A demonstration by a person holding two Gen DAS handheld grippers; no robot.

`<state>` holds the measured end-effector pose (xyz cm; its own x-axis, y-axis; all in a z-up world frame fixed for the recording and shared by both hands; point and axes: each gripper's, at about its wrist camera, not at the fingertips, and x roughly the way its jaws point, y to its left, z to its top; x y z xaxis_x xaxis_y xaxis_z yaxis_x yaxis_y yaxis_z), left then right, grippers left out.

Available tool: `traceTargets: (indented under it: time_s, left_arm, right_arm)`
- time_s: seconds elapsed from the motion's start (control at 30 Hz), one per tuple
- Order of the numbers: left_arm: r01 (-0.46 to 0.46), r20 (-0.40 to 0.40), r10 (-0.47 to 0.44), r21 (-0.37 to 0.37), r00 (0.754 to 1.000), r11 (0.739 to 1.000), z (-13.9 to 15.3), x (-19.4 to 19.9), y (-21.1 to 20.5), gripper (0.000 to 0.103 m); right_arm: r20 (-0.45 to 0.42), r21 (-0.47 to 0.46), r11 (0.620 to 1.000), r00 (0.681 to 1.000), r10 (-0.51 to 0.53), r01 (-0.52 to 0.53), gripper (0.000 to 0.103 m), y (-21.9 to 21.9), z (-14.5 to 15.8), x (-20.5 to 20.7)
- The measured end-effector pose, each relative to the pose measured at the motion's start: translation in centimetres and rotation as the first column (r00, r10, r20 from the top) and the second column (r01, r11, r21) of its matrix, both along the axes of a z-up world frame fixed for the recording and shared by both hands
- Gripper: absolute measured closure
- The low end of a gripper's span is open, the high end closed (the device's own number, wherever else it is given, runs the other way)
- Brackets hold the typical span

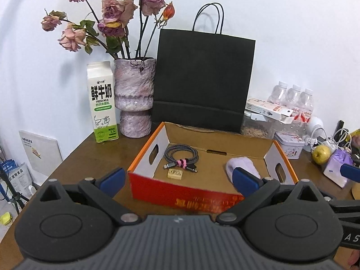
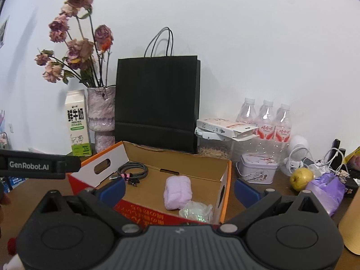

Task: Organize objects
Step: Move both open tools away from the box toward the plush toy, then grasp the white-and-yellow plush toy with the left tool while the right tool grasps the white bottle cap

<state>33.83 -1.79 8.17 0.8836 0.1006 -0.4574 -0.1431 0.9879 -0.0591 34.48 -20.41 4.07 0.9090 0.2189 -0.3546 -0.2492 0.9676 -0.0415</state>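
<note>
An open cardboard box (image 1: 171,189) with orange edges and a red front stands on the brown table, just ahead of both grippers. Inside lie a coiled grey cable (image 1: 181,155) with a pink tie, a small cream block (image 1: 175,174) and a folded lilac towel (image 1: 244,165). The right wrist view shows the box (image 2: 191,164), the cable (image 2: 132,171), the towel (image 2: 177,191) and a crumpled clear wrapper (image 2: 195,211) in the near right corner. My left gripper (image 1: 178,180) and right gripper (image 2: 179,190) are both open and hold nothing.
Behind the box stand a black paper bag (image 1: 202,78), a vase of dried roses (image 1: 133,99) and a milk carton (image 1: 102,103). To the right are water bottles (image 2: 265,119), a small tin (image 2: 256,168), a yellow fruit (image 2: 300,178) and a purple packet (image 2: 326,191). The table's edge runs along the left.
</note>
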Motion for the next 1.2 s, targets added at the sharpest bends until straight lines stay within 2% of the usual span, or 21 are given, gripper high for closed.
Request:
traceTargets:
  time_s: [0.6, 0.77, 1.2]
  left_arm:
    - [0.043, 0.002, -0.043, 0.014, 0.999, 0.999, -1.5, -8.4, 1.4, 0.0]
    - [0.067, -0.002, -0.067, 0.014, 0.998, 0.998, -2.2, -10.6, 1.5, 0.0]
    - [0.058, 0.017, -0.058, 0.007, 0.998, 0.998, -4.2, -16.4, 2.3, 0.0]
  right_arm:
    - [-0.016, -0.023, 0.999, 0.999, 0.032, -0.033, 0.0, -1.5, -1.2, -9.7]
    - [-0.032, -0.027, 0.999, 0.999, 0.036, -0.037, 0.0, -2.1, -2.0, -11.6]
    - [-0.079, -0.031, 0.999, 0.997, 0.023, -0.026, 0.0, -4.3, -5.1, -15.8]
